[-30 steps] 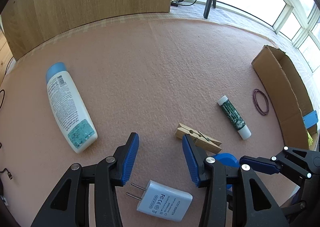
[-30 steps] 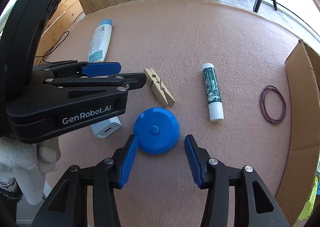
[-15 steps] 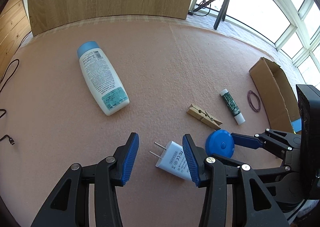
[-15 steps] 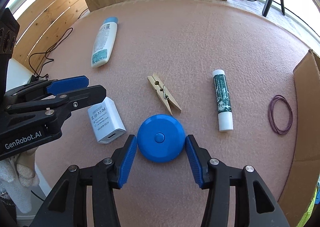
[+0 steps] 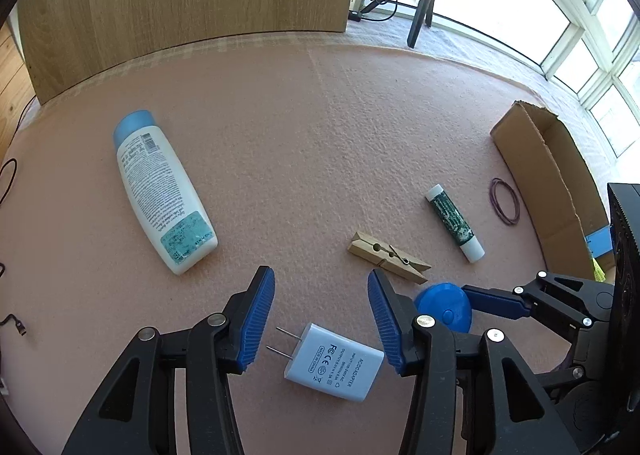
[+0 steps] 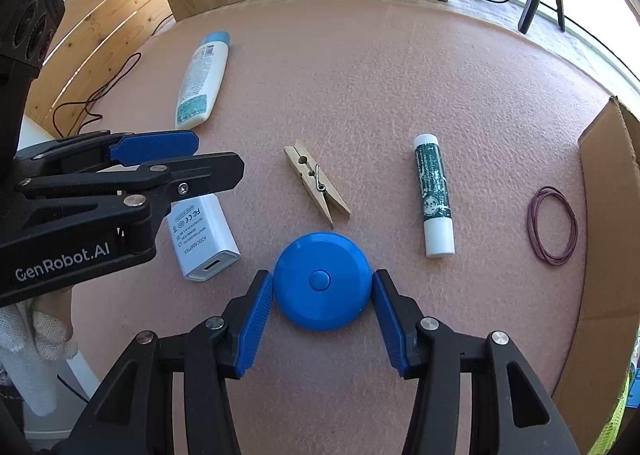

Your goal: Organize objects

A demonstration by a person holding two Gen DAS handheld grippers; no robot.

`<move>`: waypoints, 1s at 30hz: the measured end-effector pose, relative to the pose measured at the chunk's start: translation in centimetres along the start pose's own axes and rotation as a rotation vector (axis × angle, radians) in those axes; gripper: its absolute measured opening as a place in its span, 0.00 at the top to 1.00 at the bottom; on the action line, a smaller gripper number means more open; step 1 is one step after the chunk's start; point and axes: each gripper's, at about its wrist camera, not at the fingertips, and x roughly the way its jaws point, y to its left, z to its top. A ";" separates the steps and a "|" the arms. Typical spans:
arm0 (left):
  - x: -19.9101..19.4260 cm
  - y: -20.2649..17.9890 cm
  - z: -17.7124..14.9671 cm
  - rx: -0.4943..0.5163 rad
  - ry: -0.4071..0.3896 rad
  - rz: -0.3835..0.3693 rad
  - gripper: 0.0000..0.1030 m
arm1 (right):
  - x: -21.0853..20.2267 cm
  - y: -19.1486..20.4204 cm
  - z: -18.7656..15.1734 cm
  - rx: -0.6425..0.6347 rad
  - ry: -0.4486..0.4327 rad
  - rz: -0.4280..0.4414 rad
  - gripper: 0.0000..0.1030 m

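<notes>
Item: blue round case [image 6: 322,281], on the pink mat [image 6: 360,95], lay between my right gripper [image 6: 322,325] pads, which flanked its sides; contact unclear. Item: white charger [image 5: 332,363], at 9 o'clock of the case, lay between my left gripper [image 5: 320,321] jaws, which had just been opening, pads clear of it. Clothespin [image 6: 316,183] at 12 o'clock; cardboard box [image 6: 608,215] at 3 o'clock.

A: What fills the upper part of both views?
B: A wooden panel [image 5: 188,3] upper left; a black tripod [image 5: 420,3] and windows [image 5: 592,55] upper right.
A: And at the left edges?
B: Black cables [image 6: 100,95] on wooden flooring [image 6: 104,27]; pink felt [image 5: 320,135] covers the centre.
</notes>
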 end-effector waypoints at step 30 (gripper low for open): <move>4.9 -6.5 1.3 0.287 0.031 0.033 0.31 | -1.7 -3.3 -2.9 0.103 -0.003 -0.006 0.54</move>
